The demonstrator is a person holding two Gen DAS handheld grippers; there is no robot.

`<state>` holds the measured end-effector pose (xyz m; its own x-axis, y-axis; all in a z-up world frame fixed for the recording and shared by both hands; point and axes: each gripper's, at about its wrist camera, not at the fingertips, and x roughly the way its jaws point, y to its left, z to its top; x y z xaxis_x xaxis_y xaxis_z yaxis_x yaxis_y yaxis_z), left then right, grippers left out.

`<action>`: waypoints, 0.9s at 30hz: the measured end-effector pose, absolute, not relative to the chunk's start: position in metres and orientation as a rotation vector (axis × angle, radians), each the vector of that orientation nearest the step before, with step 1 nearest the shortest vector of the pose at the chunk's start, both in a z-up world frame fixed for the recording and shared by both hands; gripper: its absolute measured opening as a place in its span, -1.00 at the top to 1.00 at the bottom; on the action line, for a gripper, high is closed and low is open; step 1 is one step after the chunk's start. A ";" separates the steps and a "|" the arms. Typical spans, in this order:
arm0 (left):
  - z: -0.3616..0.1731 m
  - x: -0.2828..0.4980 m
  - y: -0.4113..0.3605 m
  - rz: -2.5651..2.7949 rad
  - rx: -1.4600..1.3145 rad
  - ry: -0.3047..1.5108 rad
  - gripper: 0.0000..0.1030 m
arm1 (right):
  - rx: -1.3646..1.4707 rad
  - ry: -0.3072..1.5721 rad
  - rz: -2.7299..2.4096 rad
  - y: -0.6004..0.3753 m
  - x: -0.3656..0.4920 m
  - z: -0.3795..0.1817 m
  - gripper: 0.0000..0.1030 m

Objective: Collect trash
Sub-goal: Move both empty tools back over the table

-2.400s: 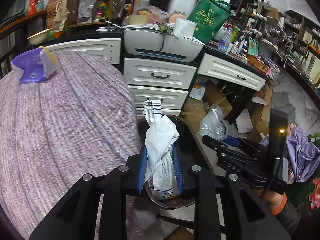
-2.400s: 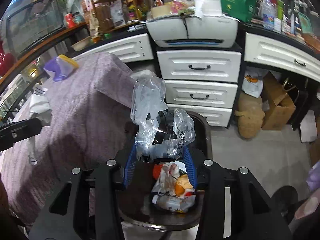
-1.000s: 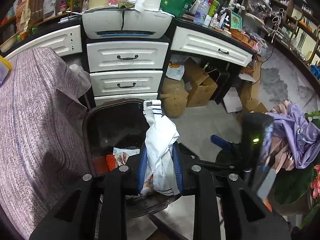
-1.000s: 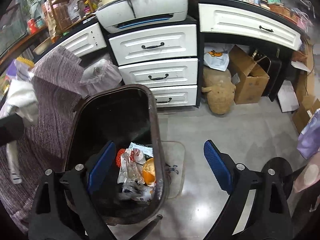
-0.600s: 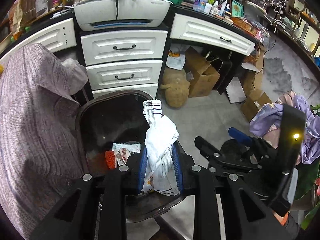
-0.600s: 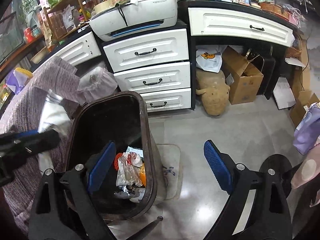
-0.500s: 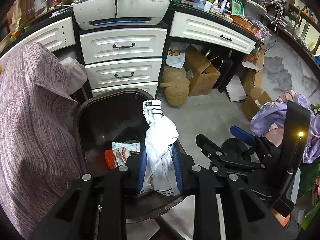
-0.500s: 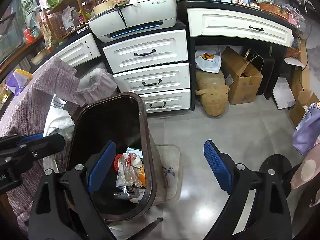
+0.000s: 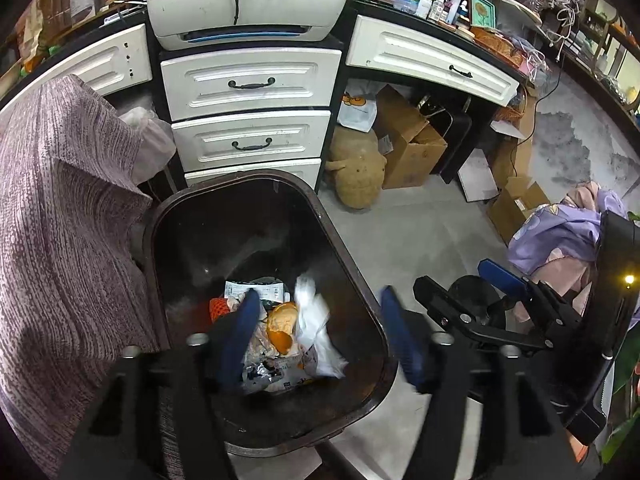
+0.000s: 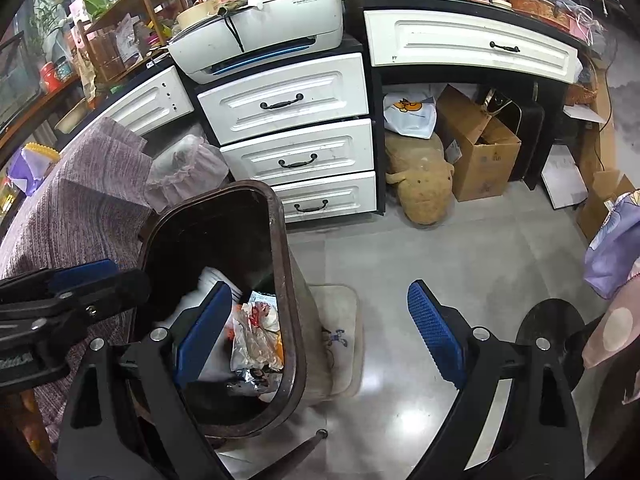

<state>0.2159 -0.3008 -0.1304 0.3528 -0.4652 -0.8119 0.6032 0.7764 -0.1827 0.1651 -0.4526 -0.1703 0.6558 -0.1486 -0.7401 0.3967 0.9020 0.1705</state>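
1. The left tongs (image 9: 320, 332) hang directly over the open trash bin (image 9: 344, 252), jaws spread wide and gripping nothing; a white wrapper (image 9: 316, 324), blurred as if in mid-fall, sits between the blue pads among the litter below.

2. The right tongs (image 10: 320, 328) hover beside the bin's rim (image 10: 280, 240), also spread apart and empty, one pad over the bin's mouth and the other over the bare floor (image 10: 460, 248).

3. The trash lies at the bin's bottom: crumpled wrappers, a printed slip and an orange peel (image 9: 282, 326), all heaped together near the front wall.

4. The step in hand appears to be the release. Doing it well likely means keeping the left tongs wide and centred over the opening until the wrapper has settled, then lifting straight up so the pads do not catch the rim.

5. A purple packet (image 10: 30, 164) rests on the mauve cloth (image 10: 80, 208) to the left, well apart from the bin; it may be the next piece to collect.

6. The count: two tongs, one bin, three stacked drawers (image 10: 296, 148) beneath one printer (image 10: 260, 36), two cardboard boxes under the desk, one plush toy (image 10: 420, 184) on the floor.
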 end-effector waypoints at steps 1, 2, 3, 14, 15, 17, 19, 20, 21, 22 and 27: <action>-0.130 0.216 -0.300 -0.691 0.160 0.990 -0.35 | 0.335 0.800 -0.316 -0.453 0.165 -0.171 -0.72; -0.130 0.216 -0.299 -0.686 0.162 0.987 -0.38 | 0.339 0.800 -0.317 -0.454 0.165 -0.171 -0.72; -0.129 0.216 -0.298 -0.682 0.161 0.984 -0.43 | 0.342 0.800 -0.317 -0.454 0.165 -0.171 -0.72; -0.103 0.202 -0.278 -0.693 0.167 0.896 -0.63 | 0.340 0.779 -0.310 -0.452 0.165 -0.162 -0.72; -0.100 0.202 -0.274 -0.695 0.163 0.889 -0.66 | 0.340 0.778 -0.304 -0.452 0.165 -0.161 -0.72; -0.095 0.202 -0.267 -0.696 0.149 0.883 -0.69 | 0.333 0.778 -0.291 -0.449 0.168 -0.158 -0.72; -0.089 0.203 -0.258 -0.696 0.131 0.876 -0.71 | 0.328 0.779 -0.280 -0.447 0.171 -0.156 -0.72; -0.087 0.202 -0.255 -0.694 0.125 0.871 -0.71 | 0.328 0.780 -0.273 -0.445 0.173 -0.154 -0.72; -0.085 0.202 -0.251 -0.690 0.119 0.864 -0.73 | 0.326 0.780 -0.266 -0.443 0.174 -0.153 -0.72; -0.083 0.201 -0.248 -0.688 0.115 0.858 -0.76 | 0.322 0.779 -0.260 -0.442 0.175 -0.152 -0.72; -0.075 0.200 -0.228 -0.667 0.092 0.841 -0.80 | 0.286 0.779 -0.218 -0.425 0.184 -0.141 -0.72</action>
